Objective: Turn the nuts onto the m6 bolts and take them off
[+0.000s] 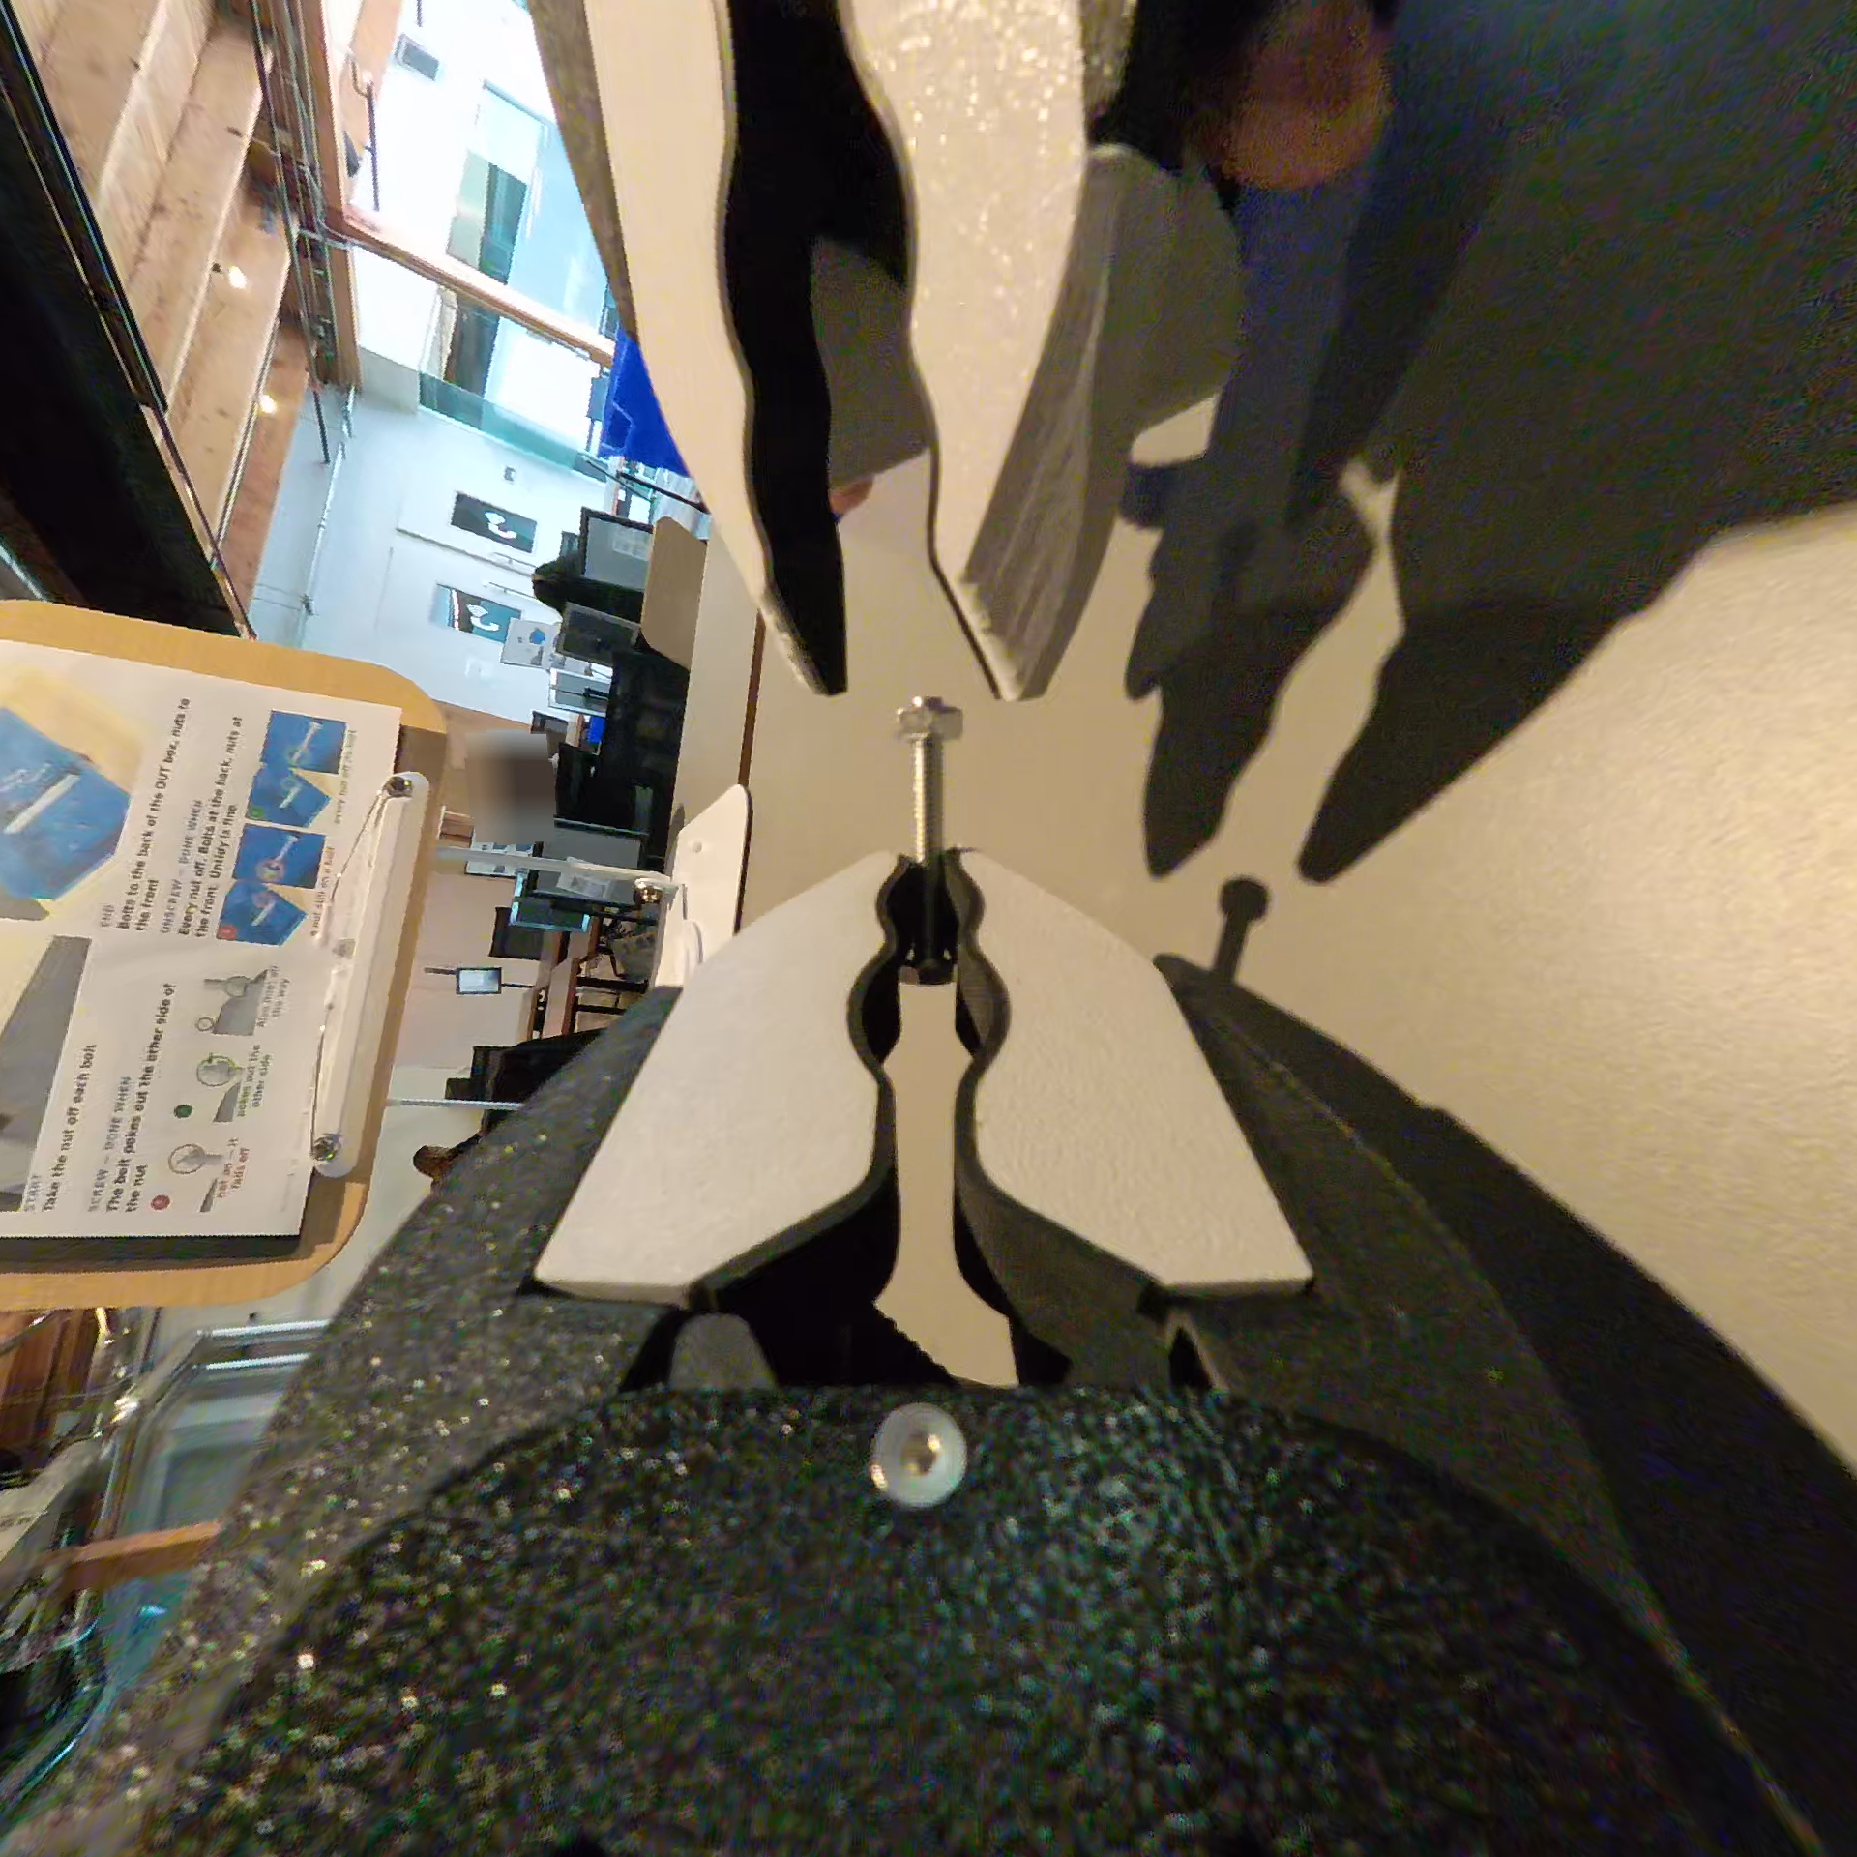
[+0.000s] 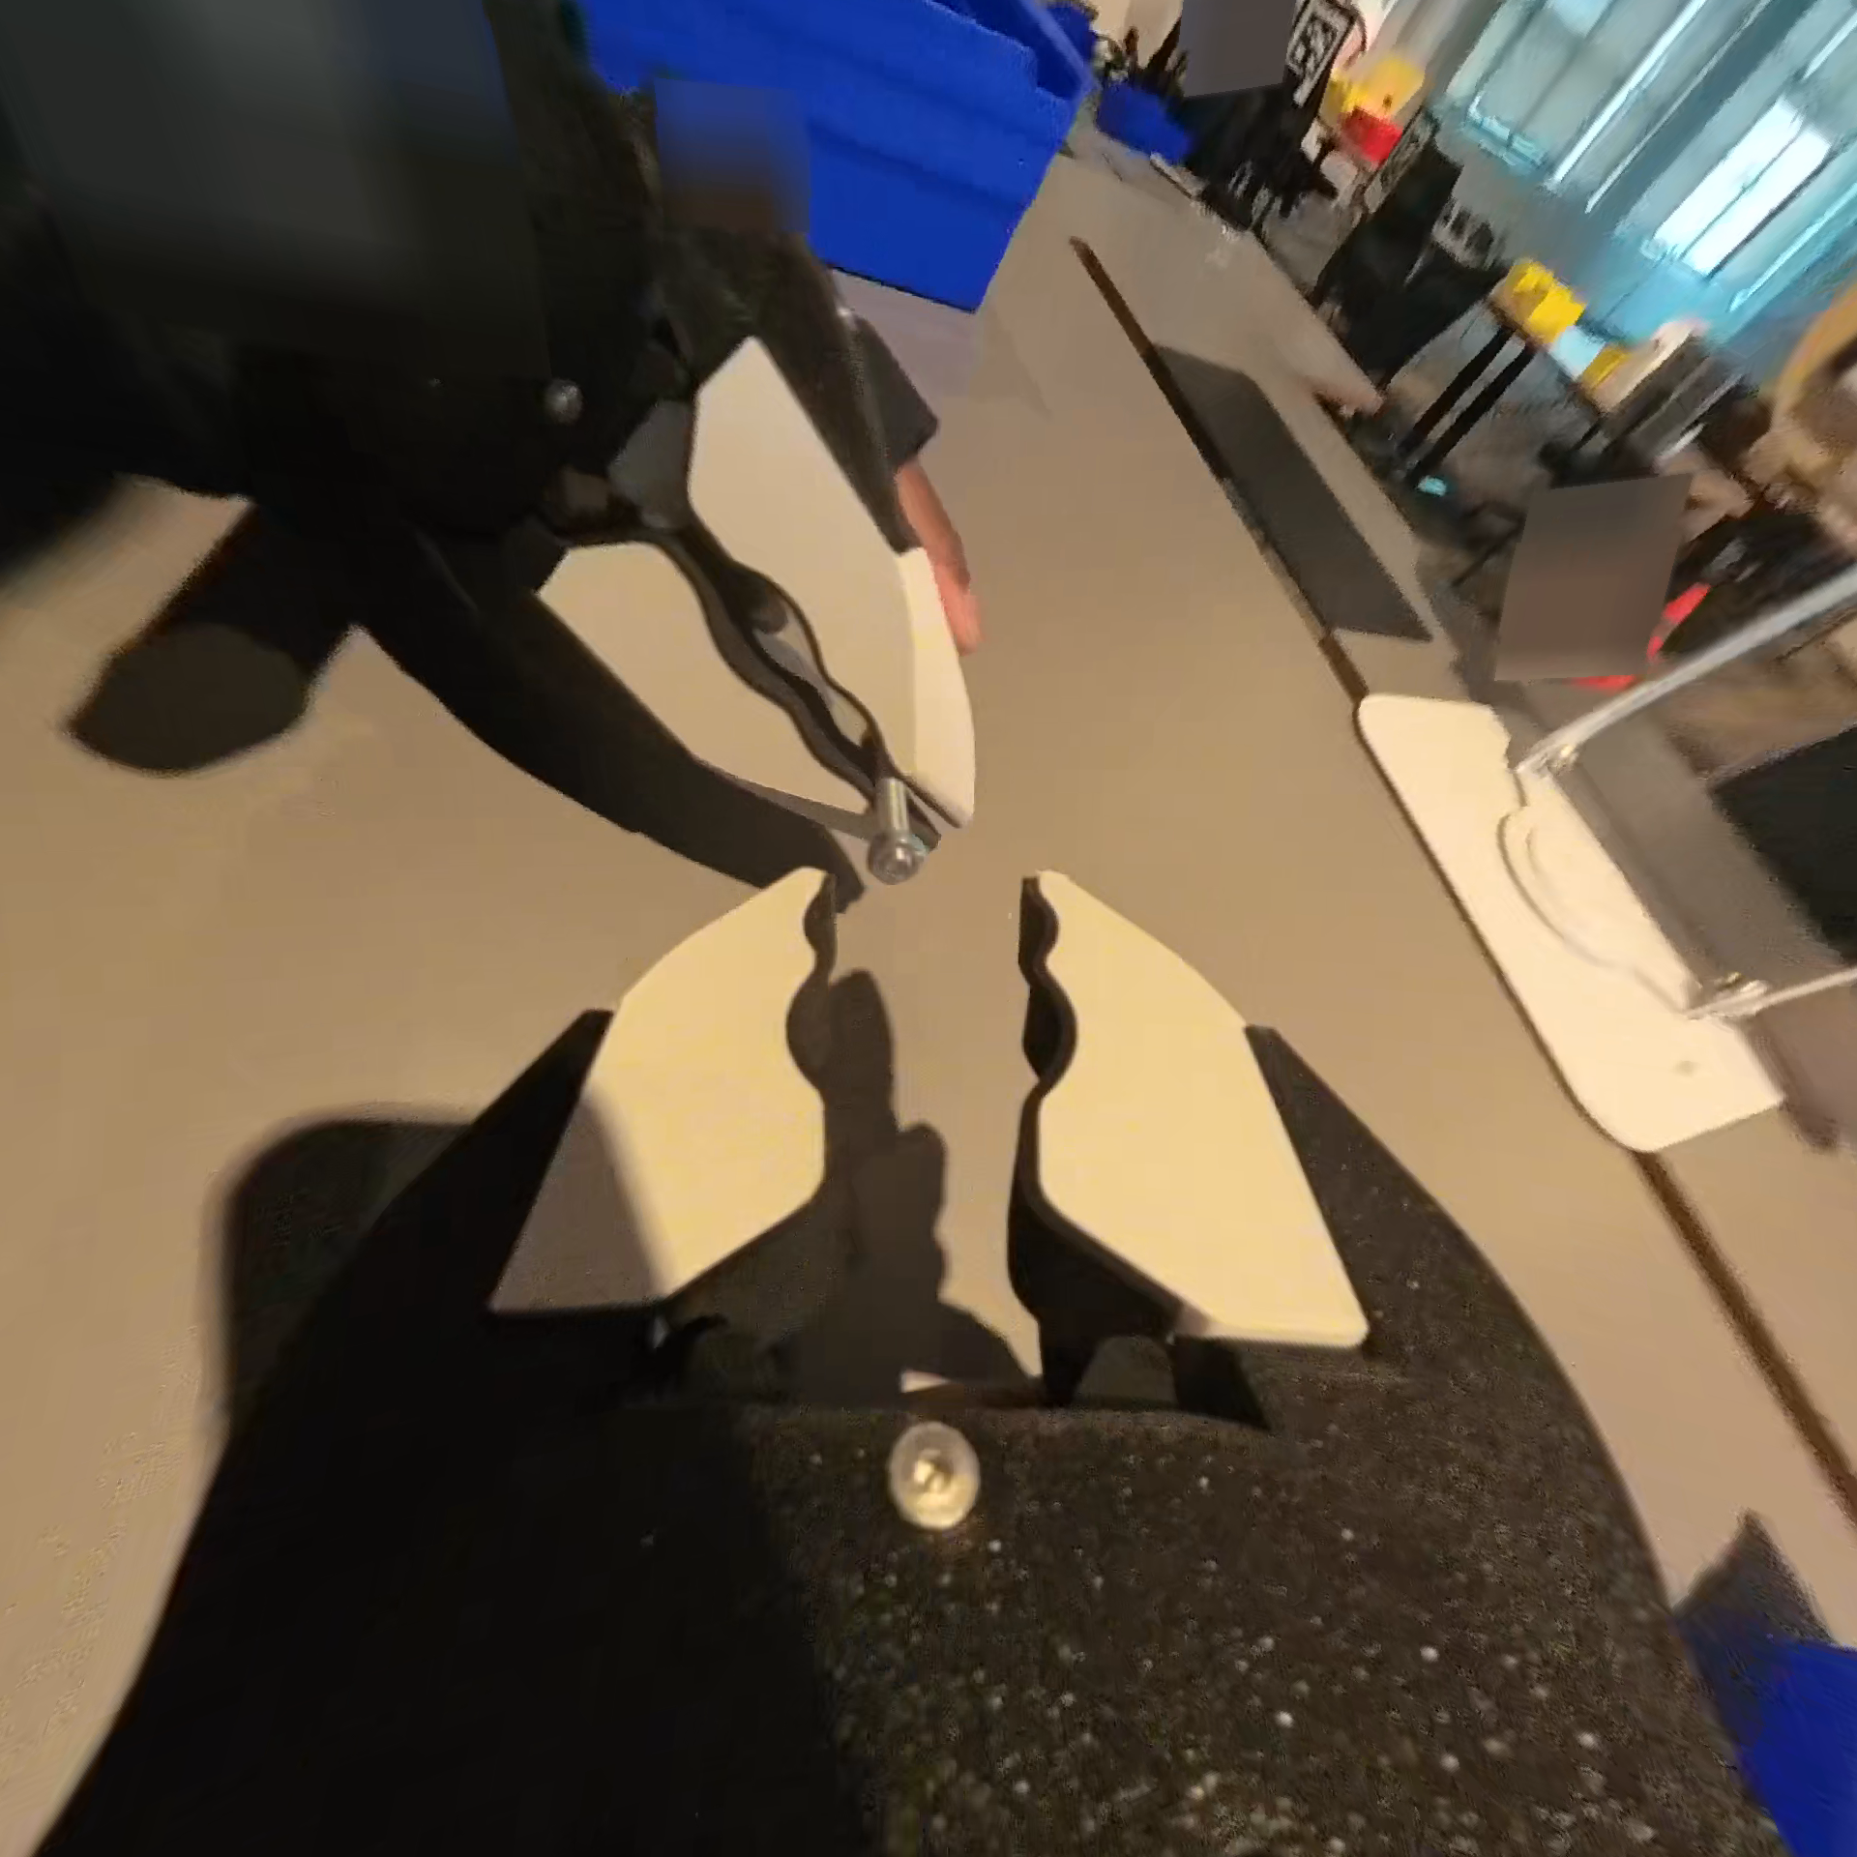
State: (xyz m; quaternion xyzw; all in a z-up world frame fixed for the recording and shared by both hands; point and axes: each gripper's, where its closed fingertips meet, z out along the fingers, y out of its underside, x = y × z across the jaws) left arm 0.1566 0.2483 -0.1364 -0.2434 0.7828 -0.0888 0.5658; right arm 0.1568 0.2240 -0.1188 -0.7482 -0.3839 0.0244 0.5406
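1. Bolt (image 1: pixel 926 804): bright silver metal, threaded shank; nut (image 1: pixel 929 719) the same shiny metal.
2. Left gripper (image 1: pixel 930 864): matt white finger plates, smooth black inner pads, rough speckled black body.
3. Right gripper (image 2: pixel 930 889): same matt white plates, grainy black body.
4. Table (image 1: pixel 1507 904): matt cream, faintly textured.
5. Instruction sheet (image 1: pixel 171 955): printed paper on a pale wooden board (image 1: pixel 397 1015).
6. Bins (image 2: pixel 904 131): glossy blue plastic.

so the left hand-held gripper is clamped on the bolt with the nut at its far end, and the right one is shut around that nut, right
Not quite. The left hand-held gripper is clamped on the bolt, and the nut sits at its far end, but the right hand-held gripper is open, its fingers apart and not touching the nut. Both wrist views show the gap.
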